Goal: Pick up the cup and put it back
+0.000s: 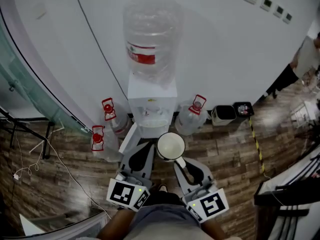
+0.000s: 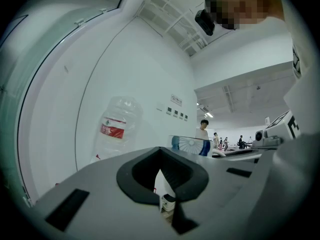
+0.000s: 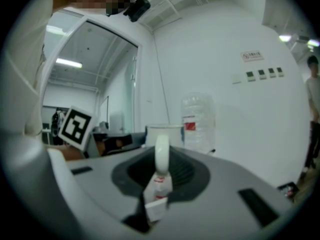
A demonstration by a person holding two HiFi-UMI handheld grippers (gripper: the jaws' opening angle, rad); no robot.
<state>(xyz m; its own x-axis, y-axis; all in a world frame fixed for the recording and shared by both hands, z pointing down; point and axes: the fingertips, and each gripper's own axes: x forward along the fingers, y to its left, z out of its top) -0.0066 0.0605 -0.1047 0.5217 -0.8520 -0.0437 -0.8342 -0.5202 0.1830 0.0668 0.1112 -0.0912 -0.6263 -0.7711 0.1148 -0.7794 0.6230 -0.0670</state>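
Observation:
A white cup (image 1: 170,146) with a cream inside hangs upright in front of the water dispenser (image 1: 151,101), just ahead of its drip shelf. My right gripper (image 1: 179,160) is shut on the cup's handle; in the right gripper view the handle (image 3: 161,154) stands edge-on between the pads of that gripper (image 3: 161,173), with the cup body (image 3: 165,133) beyond. My left gripper (image 1: 145,153) sits level beside the cup on its left, apart from it. In the left gripper view its jaws (image 2: 161,173) meet at the tips with nothing between them.
A large clear bottle (image 1: 151,39) tops the dispenser. Spare bottles with red caps stand on the wooden floor at left (image 1: 112,119), (image 1: 100,141) and right (image 1: 192,116). Two small bins (image 1: 223,114), (image 1: 243,108) line the wall. A person (image 1: 300,64) stands far right.

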